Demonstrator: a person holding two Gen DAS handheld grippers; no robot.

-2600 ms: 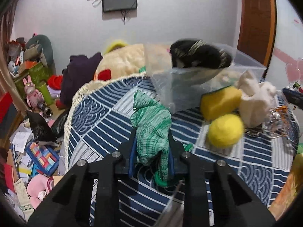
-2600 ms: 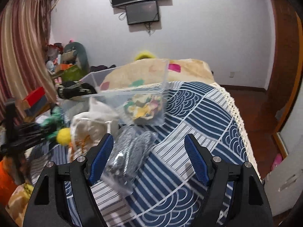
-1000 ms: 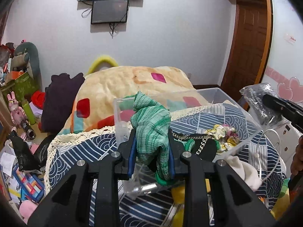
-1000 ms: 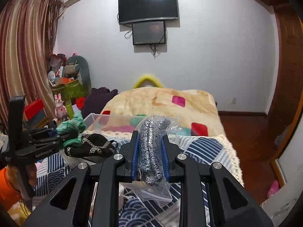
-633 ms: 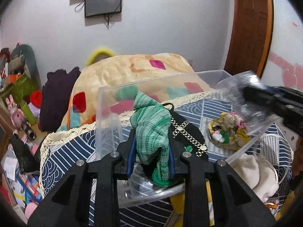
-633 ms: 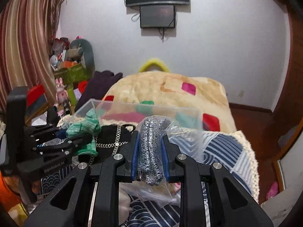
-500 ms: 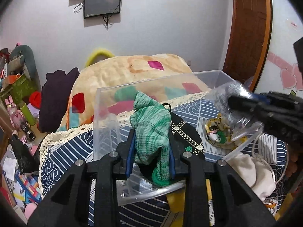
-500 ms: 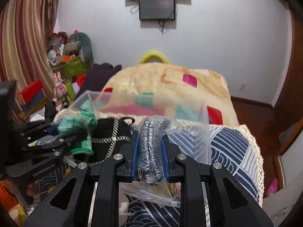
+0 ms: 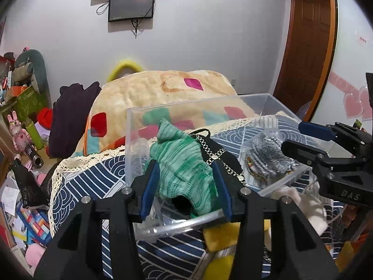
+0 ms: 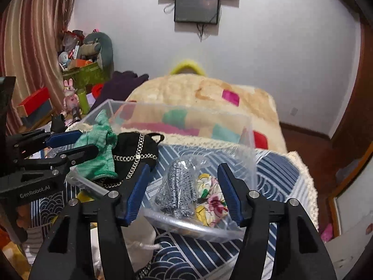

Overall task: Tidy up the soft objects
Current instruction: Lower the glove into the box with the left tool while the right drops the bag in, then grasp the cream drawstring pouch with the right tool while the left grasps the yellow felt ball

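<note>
A clear plastic bin [image 9: 251, 100] [image 10: 250, 140] stands on the blue patterned table. My left gripper [image 9: 184, 182] is open over the bin's near left rim; the green knit cloth [image 9: 181, 170] [image 10: 98, 149] lies between its spread pads, resting on a black chain-trimmed pouch [image 9: 216, 154] [image 10: 137, 154] in the bin. My right gripper [image 10: 184, 186] is open above the bin's right part. The bagged grey striped fabric [image 10: 178, 186] [image 9: 268, 154] lies in the bin beside a floral cloth [image 10: 212, 205].
A cream drawstring bag [image 9: 300, 203] and yellow sponges [image 9: 221, 235] lie on the table [image 10: 277, 177] before the bin. A bed with a patchwork blanket [image 9: 163, 88] is behind. Clutter fills the floor at left [image 9: 21, 140].
Both grippers have opened. The left let go of the green cloth and the right let go of the bagged grey fabric; both items now rest in the bin.
</note>
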